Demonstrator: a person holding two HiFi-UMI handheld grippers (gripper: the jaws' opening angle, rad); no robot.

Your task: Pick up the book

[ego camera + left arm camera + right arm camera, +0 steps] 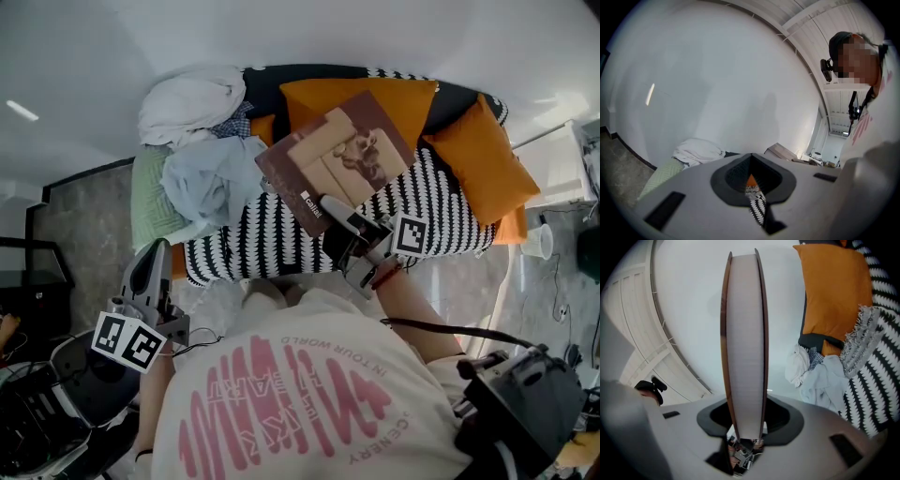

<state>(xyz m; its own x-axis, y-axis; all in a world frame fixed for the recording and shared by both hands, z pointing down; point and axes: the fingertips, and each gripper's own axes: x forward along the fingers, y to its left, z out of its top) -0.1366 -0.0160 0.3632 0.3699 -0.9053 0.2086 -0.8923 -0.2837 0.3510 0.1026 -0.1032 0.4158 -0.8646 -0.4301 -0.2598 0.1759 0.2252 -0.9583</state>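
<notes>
Book (pixel 336 155) with brown covers and a tan picture on the front: it is clear of the furniture, held in the air over the striped cover (pixel 441 202) and in front of the orange cushions (pixel 361 101), with its face tilted toward the head camera. The right gripper view shows it edge-on (pixel 744 357), a thick pale page block between two thin dark boards. From that I judge it to be stiff, fairly weighty and smooth-faced, not fragile. The boards should carry a firm squeeze, but a hold at one end leaves most of the weight hanging beyond the jaws, so it could pivot or slip. Taking hold deeper in, nearer the middle of an edge, would probably steady it. The right gripper (pixel 319 211) is clamped on the book across its whole thickness at the lower end, one jaw flat on each cover, which also keeps it from falling open. That arm reaches forward from the person's shirt (pixel 281 403), with the gripper aimed ahead and slightly upward and its marker cube (pixel 412 234) facing the camera. The left gripper (pixel 155 258) hangs low at the person's side, well apart from the book. Its jaws are together on nothing, and only a sliver of the striped cover shows through them. A clothes pile (pixel 202 141) lies to the left on the cover.
</notes>
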